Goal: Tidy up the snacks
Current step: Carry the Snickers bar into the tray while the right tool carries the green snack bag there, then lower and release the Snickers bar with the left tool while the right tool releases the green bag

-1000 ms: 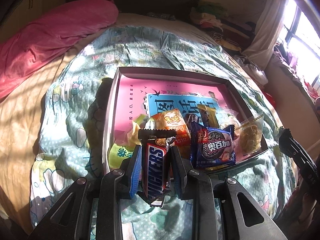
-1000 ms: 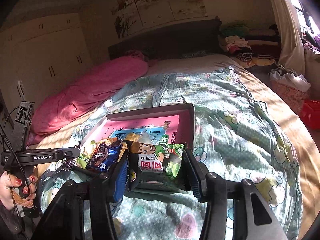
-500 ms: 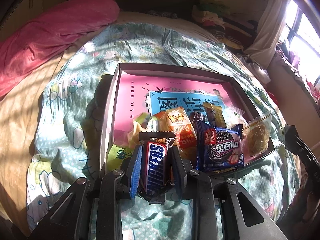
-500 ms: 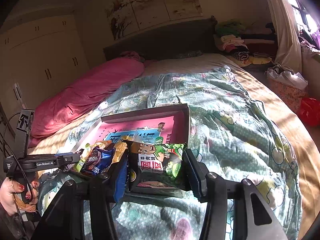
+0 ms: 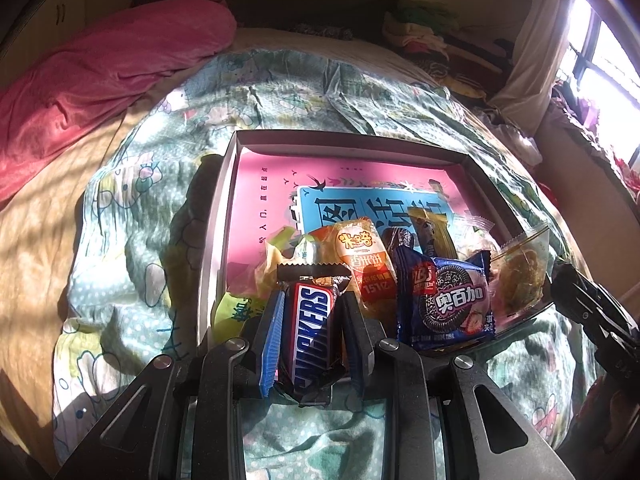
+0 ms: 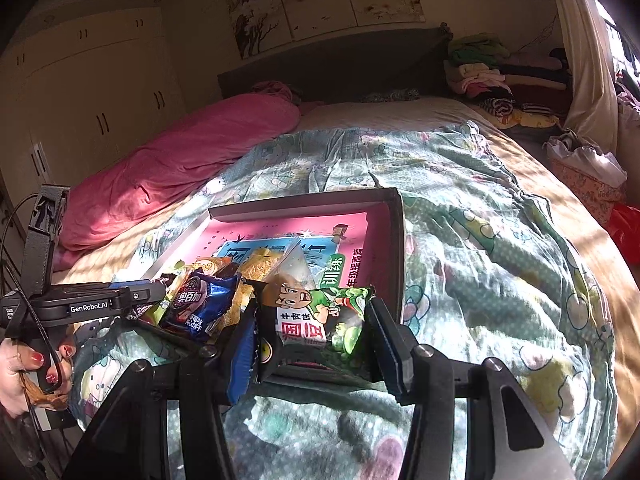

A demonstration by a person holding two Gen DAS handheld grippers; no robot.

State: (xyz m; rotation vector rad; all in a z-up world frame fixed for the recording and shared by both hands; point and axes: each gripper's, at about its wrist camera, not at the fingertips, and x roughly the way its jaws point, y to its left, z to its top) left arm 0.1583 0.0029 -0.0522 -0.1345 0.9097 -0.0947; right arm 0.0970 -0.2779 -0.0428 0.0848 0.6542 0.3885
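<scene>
Snacks are being gathered into a shallow box [image 5: 224, 216] lying on the patterned quilt [image 5: 132, 240], and most are piled at its near end, where they are easiest to reach. A Snickers bar [image 5: 311, 330] is being gripped lengthwise by the left gripper [image 5: 310, 334], narrowed onto its sides, so that its far end is pointing over the near rim toward the pile. Just to its right, inside the box, an orange rice-cracker pack [image 5: 362, 256] and a blue cookie pack [image 5: 448, 300] are lying. A green pea packet [image 6: 320, 316] is being clamped by the right gripper [image 6: 316, 344], set moderately wide across it, and is being held at the box's near right corner, probably for dropping in. The left tool's handle is being held by a hand [image 6: 24, 372] at the left edge.
</scene>
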